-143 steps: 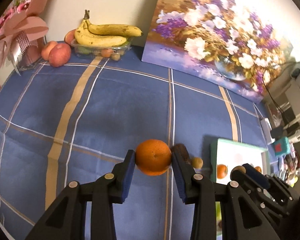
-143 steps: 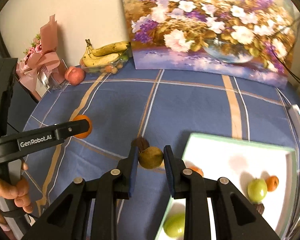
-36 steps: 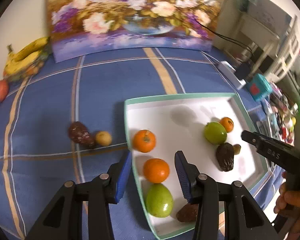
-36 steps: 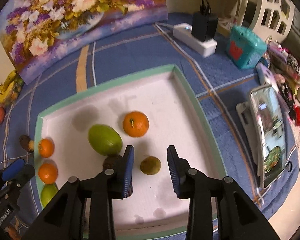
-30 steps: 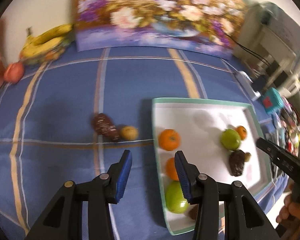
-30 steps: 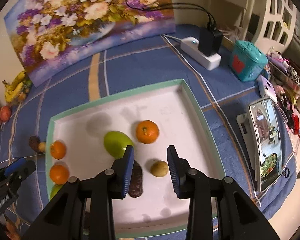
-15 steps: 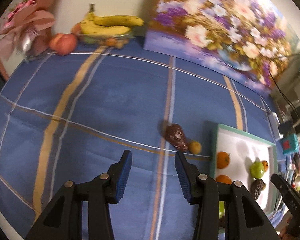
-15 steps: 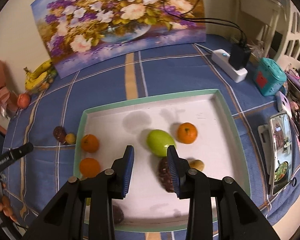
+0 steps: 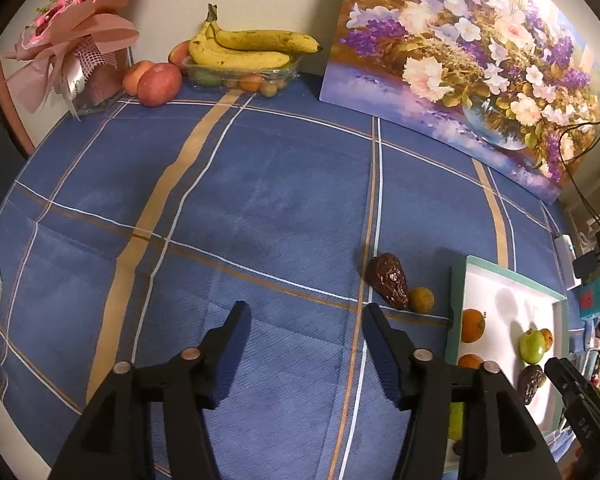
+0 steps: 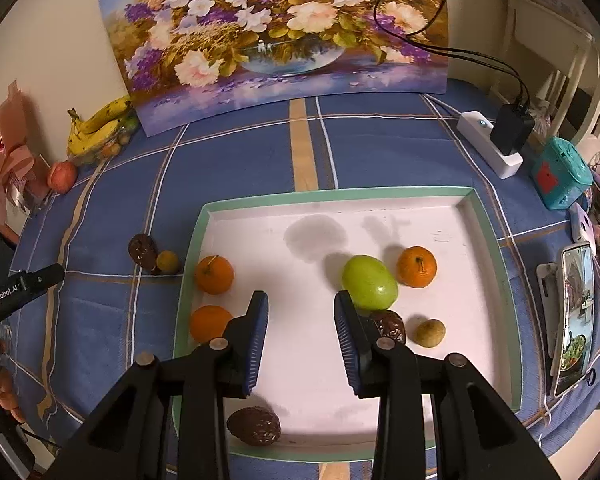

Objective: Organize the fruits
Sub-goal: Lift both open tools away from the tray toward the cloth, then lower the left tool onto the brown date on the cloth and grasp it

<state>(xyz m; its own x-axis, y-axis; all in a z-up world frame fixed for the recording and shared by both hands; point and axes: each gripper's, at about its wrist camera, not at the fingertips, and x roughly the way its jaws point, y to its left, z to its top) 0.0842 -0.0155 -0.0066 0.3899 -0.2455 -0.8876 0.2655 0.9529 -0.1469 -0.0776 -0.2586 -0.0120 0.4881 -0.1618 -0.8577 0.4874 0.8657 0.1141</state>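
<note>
A white tray with a green rim [image 10: 340, 194] holds three oranges [image 10: 214, 274], a green fruit [image 10: 369, 282], two dark brown fruits [image 10: 254, 426] and a small yellow-brown fruit [image 10: 430, 333]. On the blue cloth left of the tray lie a dark brown fruit [image 9: 389, 279] and a small yellow fruit [image 9: 421, 299], touching each other. My left gripper [image 9: 304, 344] is open and empty above the cloth, left of those two. My right gripper [image 10: 301, 332] is open and empty above the tray's middle.
At the back left are bananas on a plastic box [image 9: 244, 54], peaches [image 9: 159, 84] and a pink bouquet [image 9: 76, 48]. A flower painting [image 10: 284, 36] leans on the wall. A power strip [image 10: 492, 142], teal box [image 10: 562, 174] and phone [image 10: 576, 308] lie right of the tray.
Both grippers released their fruit into the tray earlier. The left gripper has swung left, away from the tray, over the cloth. The right gripper has pulled back from the tray.
</note>
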